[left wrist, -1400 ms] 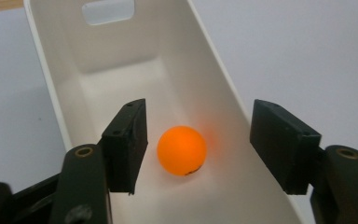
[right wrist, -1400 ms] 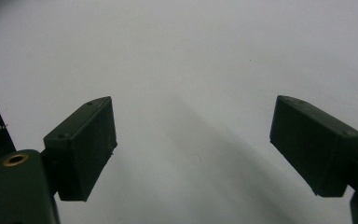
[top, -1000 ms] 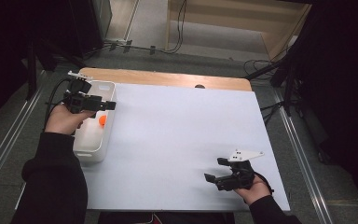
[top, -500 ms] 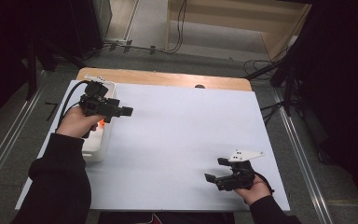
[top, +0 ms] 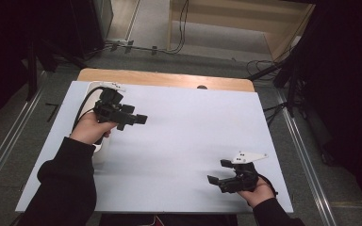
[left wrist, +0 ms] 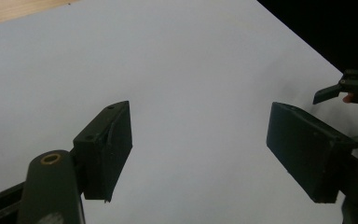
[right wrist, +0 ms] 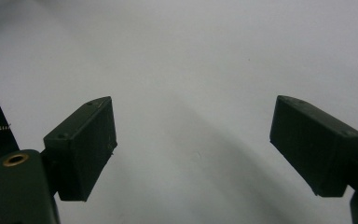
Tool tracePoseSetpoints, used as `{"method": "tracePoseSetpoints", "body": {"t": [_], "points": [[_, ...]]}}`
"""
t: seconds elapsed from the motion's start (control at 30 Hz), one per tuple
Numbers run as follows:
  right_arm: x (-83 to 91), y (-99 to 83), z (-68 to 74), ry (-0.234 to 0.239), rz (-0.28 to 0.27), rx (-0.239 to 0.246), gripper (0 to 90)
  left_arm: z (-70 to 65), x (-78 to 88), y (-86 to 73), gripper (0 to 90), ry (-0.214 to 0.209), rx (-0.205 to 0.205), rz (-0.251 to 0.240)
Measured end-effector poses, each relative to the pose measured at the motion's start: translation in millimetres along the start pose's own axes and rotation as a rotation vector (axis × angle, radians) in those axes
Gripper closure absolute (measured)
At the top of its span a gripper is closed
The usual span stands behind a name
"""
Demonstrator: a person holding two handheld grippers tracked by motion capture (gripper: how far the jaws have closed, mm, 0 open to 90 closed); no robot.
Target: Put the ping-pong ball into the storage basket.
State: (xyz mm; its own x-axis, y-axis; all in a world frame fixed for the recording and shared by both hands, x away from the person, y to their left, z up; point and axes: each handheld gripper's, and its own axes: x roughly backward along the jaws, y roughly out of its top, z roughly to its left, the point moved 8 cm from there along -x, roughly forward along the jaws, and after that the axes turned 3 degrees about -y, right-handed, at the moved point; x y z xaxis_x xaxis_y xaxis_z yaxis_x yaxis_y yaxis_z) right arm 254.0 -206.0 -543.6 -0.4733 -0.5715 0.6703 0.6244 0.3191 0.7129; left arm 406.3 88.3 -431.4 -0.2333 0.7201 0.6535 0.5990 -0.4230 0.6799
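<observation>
While the white table [top: 179,141] spreads bare under me, I see the clear bin [top: 97,151] at its left edge behind my left gripper [top: 136,120], whose 2 jaws have just been opening, nothing between; my right gripper [top: 219,176] gapes wide near the front-right corner.

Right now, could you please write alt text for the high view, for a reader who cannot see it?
A person's left gripper, jaws open and empty, is held over the left side of a white table, beside a clear bin at the table's left edge. The right gripper, also open and empty, sits near the front right corner.
</observation>
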Motion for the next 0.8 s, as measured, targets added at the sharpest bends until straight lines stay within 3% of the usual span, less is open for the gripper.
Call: {"method": "tracePoseSetpoints", "body": {"t": [0.43, 0.8], "points": [[-0.1, 0.0, -0.5, -0.002, -0.003, -0.006, 13.1, -17.0, -20.4, -11.2, 22.8, 0.012, -0.04, 0.011], [0.0, 0.2, -0.6, 0.003, -0.005, -0.017, 13.1, -32.1, -27.2, -26.7, 22.8, -0.005, -0.081, 0.021]]}}
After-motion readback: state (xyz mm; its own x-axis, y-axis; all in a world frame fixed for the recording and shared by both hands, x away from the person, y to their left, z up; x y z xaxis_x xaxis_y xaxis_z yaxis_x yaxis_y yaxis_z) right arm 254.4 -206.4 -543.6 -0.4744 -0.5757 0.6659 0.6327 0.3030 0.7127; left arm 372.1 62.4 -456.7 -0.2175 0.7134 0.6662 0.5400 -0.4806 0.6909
